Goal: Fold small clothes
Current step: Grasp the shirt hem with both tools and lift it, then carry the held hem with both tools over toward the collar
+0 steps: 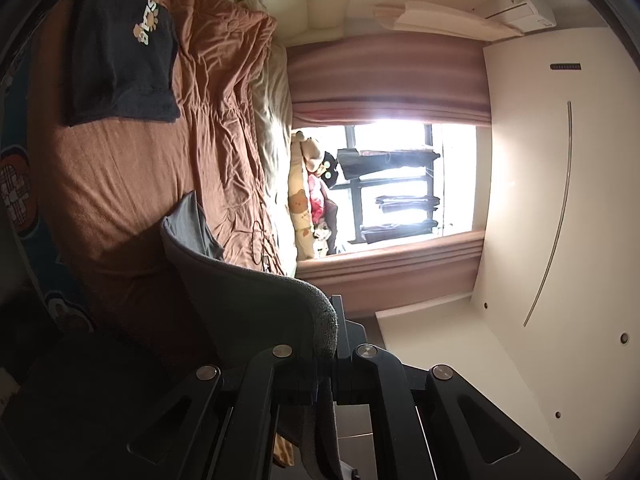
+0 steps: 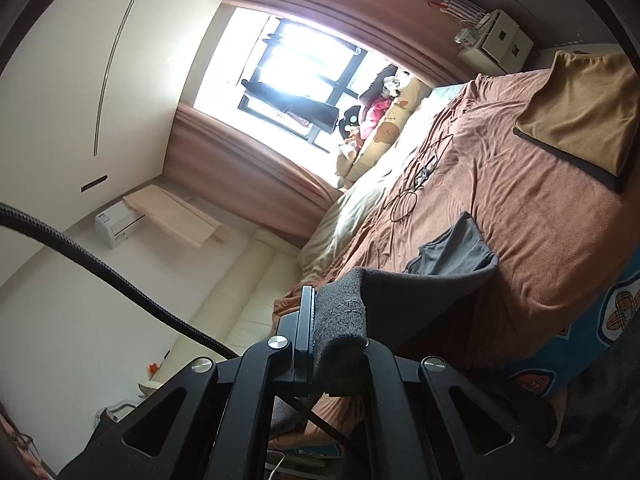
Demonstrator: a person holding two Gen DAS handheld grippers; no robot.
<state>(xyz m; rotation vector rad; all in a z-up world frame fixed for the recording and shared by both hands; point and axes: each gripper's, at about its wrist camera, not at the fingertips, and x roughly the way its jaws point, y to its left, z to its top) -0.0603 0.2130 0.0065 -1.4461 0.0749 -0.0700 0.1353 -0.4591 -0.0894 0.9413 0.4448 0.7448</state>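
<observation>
A dark grey garment (image 1: 248, 300) is stretched in the air above the brown bedspread (image 1: 132, 184). My left gripper (image 1: 334, 344) is shut on one edge of it. In the right wrist view my right gripper (image 2: 336, 336) is shut on another edge of the grey garment (image 2: 420, 292), whose far part hangs down towards the brown bedspread (image 2: 520, 232). A folded black shirt with a paw print (image 1: 120, 52) lies flat on the bed, far from my left gripper. A folded tan garment (image 2: 580, 112) lies on top of a dark one at the bed's far side.
A thin black cable with small items (image 2: 420, 176) lies on the bedspread near the cream sheet. Plush toys and a pillow (image 2: 384, 120) sit by the window (image 2: 296, 76). A cream padded headboard (image 2: 248, 292) and a blue patterned bed side (image 2: 580, 340) border the bed.
</observation>
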